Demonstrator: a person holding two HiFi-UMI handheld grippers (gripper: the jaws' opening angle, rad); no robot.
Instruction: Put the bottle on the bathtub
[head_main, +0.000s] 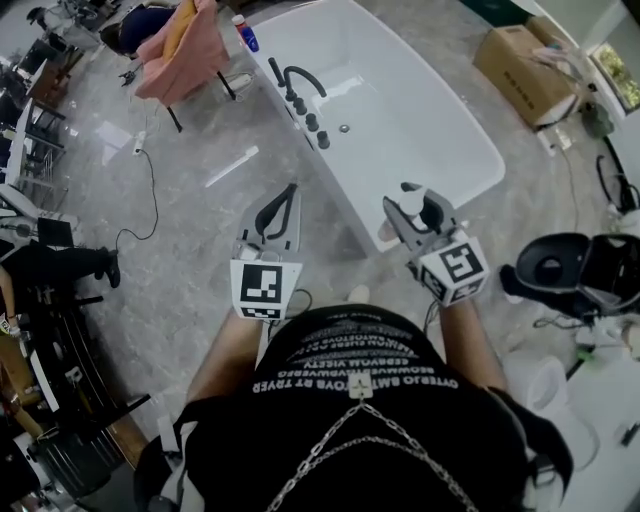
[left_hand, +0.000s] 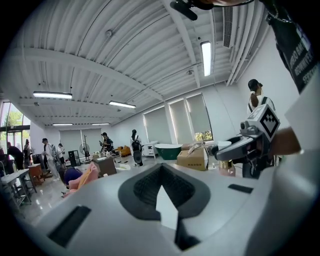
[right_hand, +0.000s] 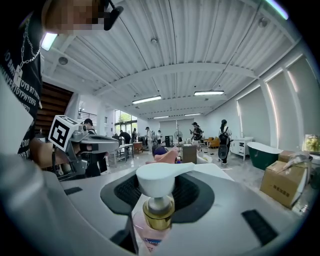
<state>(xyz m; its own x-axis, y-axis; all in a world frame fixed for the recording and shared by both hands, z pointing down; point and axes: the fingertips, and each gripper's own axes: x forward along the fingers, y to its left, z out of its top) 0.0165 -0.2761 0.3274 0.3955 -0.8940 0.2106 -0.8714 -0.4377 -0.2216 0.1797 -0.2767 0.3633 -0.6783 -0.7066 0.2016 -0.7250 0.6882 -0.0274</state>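
A pump bottle (head_main: 409, 208) with a white pump head, a gold collar and a pinkish body (right_hand: 157, 197) stands upright between the jaws of my right gripper (head_main: 421, 203), which is shut on it. The white bathtub (head_main: 400, 110) lies just ahead of both grippers, its near end a little beyond the bottle. My left gripper (head_main: 291, 192) is held level beside the right one, over the floor left of the tub. Its jaws are shut with nothing between them. In the left gripper view the right gripper (left_hand: 235, 146) and the bottle (left_hand: 227, 168) show at the right.
A black faucet (head_main: 297, 82) and knobs sit on the tub's left rim, and a blue bottle (head_main: 247, 36) stands at its far corner. A pink-draped chair (head_main: 185, 45) and a floor cable (head_main: 150, 190) lie left. A cardboard box (head_main: 520, 58) and black gear (head_main: 560, 265) are at the right.
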